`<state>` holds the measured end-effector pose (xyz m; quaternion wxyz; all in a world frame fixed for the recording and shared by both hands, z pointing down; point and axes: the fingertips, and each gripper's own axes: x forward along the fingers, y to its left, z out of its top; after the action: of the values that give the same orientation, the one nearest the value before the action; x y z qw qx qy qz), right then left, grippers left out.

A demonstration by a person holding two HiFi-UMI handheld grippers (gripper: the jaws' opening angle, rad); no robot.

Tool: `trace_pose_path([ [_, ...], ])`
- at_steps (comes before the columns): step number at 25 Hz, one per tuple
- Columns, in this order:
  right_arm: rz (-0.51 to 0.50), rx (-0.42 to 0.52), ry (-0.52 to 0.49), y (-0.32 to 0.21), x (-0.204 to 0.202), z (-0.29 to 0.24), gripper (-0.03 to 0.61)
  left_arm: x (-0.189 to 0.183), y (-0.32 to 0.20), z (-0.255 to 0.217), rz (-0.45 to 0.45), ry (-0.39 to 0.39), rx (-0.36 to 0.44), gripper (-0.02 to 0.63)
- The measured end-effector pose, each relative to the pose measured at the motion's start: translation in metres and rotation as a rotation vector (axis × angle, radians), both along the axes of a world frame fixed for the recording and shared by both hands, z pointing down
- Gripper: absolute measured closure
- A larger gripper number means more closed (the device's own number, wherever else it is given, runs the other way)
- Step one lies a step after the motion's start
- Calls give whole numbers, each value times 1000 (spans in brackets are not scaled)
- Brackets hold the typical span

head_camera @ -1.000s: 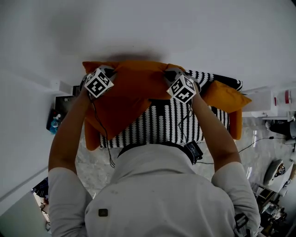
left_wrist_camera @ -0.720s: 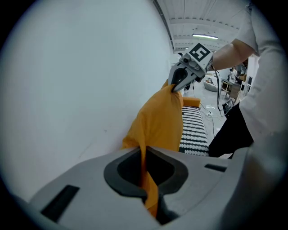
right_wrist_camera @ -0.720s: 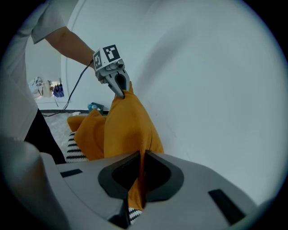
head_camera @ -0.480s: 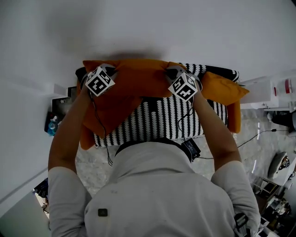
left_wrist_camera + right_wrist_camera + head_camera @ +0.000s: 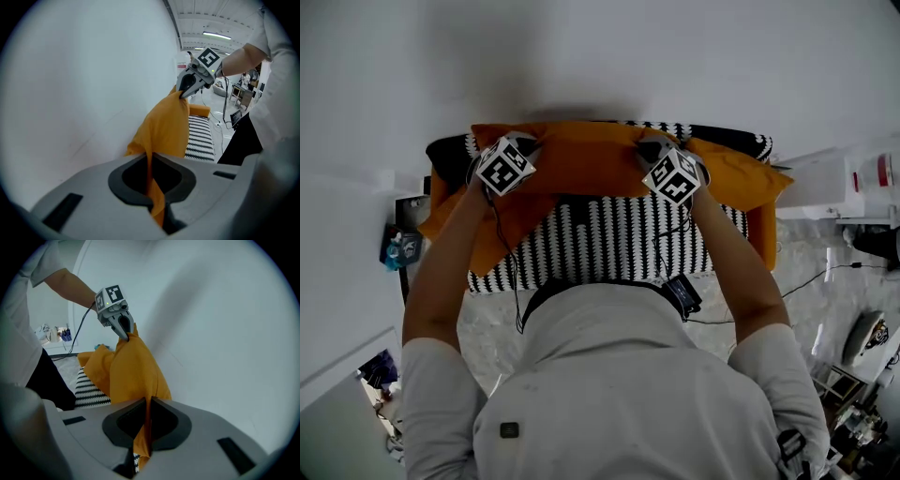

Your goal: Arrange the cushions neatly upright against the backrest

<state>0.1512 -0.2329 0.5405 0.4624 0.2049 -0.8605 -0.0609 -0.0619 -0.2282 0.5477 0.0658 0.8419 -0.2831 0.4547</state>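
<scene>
Between both grippers hangs an orange cushion (image 5: 581,159), held by its top edge close to the white wall. My left gripper (image 5: 523,143) is shut on the cushion's left top corner, its orange fabric (image 5: 164,126) pinched between the jaws. My right gripper (image 5: 650,146) is shut on the right top corner, where the same fabric (image 5: 131,371) runs down through the jaws. Below lies the black-and-white patterned sofa seat (image 5: 609,239). A second orange cushion (image 5: 741,178) leans at the sofa's right end. Each gripper view shows the other gripper at the cushion's far corner.
A white wall (image 5: 600,56) rises straight behind the sofa. Bottles (image 5: 394,251) stand on the floor at the left. White furniture (image 5: 853,192) and a cable (image 5: 806,291) are at the right. The person's body fills the lower part of the head view.
Both grippers have carried the orange cushion toward the wall, over the sofa's back. The sofa has slid left in the head view, and less of the cushion hangs over the seat.
</scene>
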Motion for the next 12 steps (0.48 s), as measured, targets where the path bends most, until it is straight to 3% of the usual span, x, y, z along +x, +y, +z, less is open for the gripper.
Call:
trace_pose_path([
  [7,-9,-47,6,-11,87,34,535,86,-5,35,-20,3,-46,594],
  [12,-13,-90,12,-16,124,64,535,124,-5,64,-26,-2,-96,594],
])
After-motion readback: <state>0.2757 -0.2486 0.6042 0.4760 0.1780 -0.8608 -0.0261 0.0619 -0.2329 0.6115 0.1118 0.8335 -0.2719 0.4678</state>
